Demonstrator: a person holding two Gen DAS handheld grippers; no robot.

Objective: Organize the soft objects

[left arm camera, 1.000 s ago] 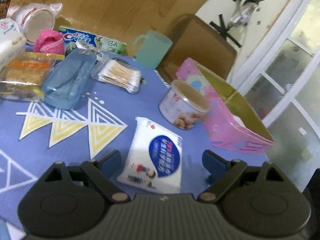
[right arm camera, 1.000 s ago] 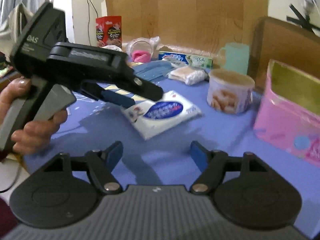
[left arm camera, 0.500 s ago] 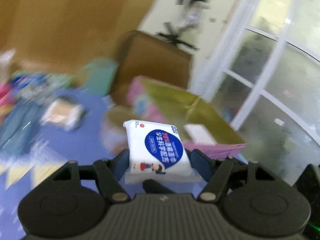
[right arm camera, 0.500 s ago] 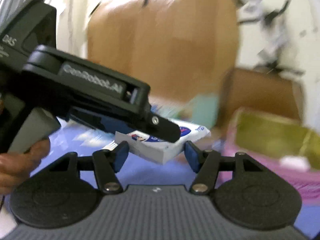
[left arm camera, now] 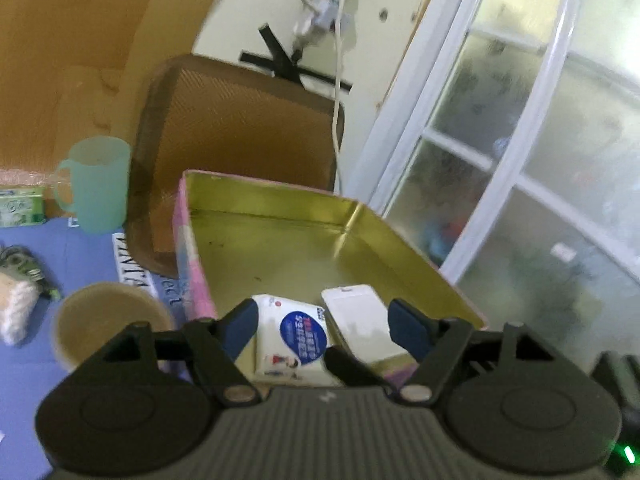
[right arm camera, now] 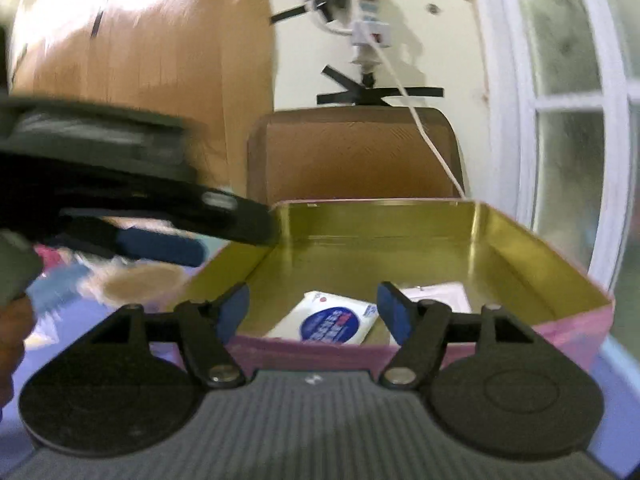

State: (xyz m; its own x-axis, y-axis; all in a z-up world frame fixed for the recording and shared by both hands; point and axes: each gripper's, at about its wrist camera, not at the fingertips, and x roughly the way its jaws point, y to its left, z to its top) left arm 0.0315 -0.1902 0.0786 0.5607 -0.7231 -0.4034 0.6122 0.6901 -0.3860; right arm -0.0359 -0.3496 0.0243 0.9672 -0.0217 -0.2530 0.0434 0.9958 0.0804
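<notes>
Now the white soft tissue pack with a blue round label [left arm camera: 292,340] lies inside the pink tin box with a gold interior [left arm camera: 280,232], beside a flat white packet [left arm camera: 360,320]. Left gripper [left arm camera: 322,322] has just been opening, released, pads clear of the pack. Right gripper [right arm camera: 314,310] has also been opening and stands released above the box, grasping nothing.

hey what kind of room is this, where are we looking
Probably a lived-in room at home, not a lab or shop. A blue patterned tablecloth carries everyday things: a mint plastic mug and a pink tin box holding a tissue pack. A brown chair back and a frosted window stand behind.
</notes>
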